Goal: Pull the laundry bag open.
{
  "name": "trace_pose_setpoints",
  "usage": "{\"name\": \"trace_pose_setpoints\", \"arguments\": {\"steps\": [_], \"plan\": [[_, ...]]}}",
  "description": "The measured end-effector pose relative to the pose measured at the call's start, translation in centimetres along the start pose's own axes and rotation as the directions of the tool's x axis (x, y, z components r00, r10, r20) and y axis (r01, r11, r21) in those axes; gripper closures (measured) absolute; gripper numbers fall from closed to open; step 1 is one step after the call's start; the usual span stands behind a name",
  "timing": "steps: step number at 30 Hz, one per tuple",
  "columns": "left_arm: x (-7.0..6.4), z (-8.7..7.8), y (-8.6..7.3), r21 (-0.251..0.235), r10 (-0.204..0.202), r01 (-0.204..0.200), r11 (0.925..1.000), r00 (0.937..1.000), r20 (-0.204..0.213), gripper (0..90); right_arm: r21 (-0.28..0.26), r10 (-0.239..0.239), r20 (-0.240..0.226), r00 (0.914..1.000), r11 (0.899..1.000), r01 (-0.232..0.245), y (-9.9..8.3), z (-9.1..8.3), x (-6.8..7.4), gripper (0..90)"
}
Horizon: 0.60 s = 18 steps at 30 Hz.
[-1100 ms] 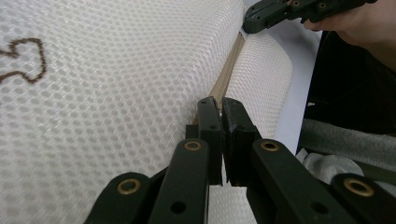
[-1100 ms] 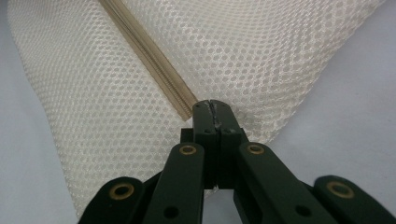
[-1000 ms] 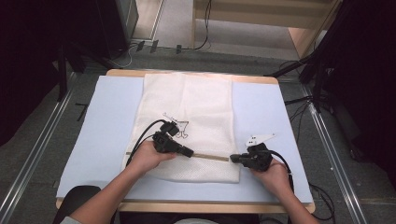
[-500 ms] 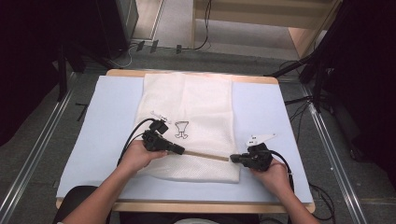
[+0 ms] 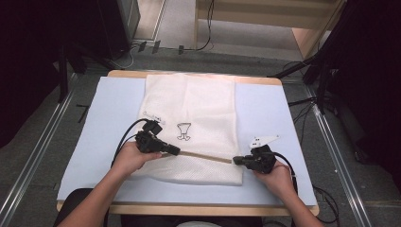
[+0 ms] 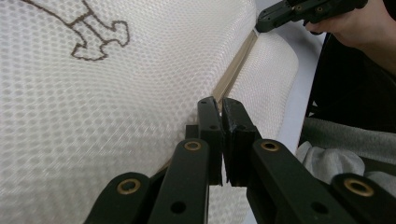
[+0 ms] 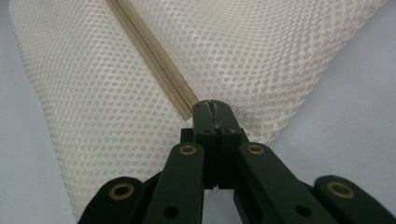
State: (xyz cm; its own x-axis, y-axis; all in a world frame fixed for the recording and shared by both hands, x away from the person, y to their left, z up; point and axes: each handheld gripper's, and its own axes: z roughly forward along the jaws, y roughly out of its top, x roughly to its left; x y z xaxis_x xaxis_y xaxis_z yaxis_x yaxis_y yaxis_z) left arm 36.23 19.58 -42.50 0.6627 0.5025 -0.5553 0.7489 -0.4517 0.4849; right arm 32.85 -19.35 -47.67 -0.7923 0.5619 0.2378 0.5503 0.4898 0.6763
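**Both grippers pinched along the zip of a white mesh bag**

Nearest the person, two forearms come in from the bottom edge of the high view, each hand wrapped around a gripper. The right gripper (image 5: 238, 161) sits at the right end of the tan zip (image 5: 203, 156), close to the near right corner of the mesh bag (image 5: 198, 109). In the right gripper view its jaws are pressed flat together with the end of the zip (image 7: 154, 60) caught at their tips, mesh bag (image 7: 261, 51) spreading out beyond.

The left gripper (image 5: 174, 151) lies at the other end of the same zip, over the left part of the bag. In the left gripper view its jaws stand nearly closed, a thin slit between them, set right on the zip line (image 6: 233, 70); whether they clamp the slider itself I cannot tell. The right gripper (image 6: 266, 21) shows farther along that zip.

Just beyond the left gripper, a small brown printed figure (image 5: 183, 131) marks the mesh. The bag runs lengthwise away from the person to the far edge of the pale blue mat (image 5: 269, 109), which covers the wooden table (image 5: 189, 208).
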Motion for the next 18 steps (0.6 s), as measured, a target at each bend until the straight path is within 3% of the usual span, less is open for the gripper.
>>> {"name": "trace_pose_setpoints", "arguments": {"steps": [6, 12, 18], "plan": [[0.0, -1.1, -0.6, -0.014, 0.009, -0.009, 0.9999, 0.9998, -0.016, 89.0, 0.001, -0.005, -0.001, 1.0, 1.0, 0.005, 0.0, 0.0, 0.0, 90.0], [0.5, -2.4, -1.3, -0.033, -0.009, 0.008, 0.9994, 0.9994, -0.032, 89.0, 0.001, -0.005, -0.001, 1.0, 1.0, 0.005, 0.0, 0.0, 0.0, 90.0], [0.4, -2.7, -1.5, -0.037, -0.003, 0.001, 0.9993, 0.9987, -0.052, 89.0, 0.015, -0.02, 0.009, 0.9998, 1.0, 0.02, 0.2, 0.0, 0.2, 90.0]]}}
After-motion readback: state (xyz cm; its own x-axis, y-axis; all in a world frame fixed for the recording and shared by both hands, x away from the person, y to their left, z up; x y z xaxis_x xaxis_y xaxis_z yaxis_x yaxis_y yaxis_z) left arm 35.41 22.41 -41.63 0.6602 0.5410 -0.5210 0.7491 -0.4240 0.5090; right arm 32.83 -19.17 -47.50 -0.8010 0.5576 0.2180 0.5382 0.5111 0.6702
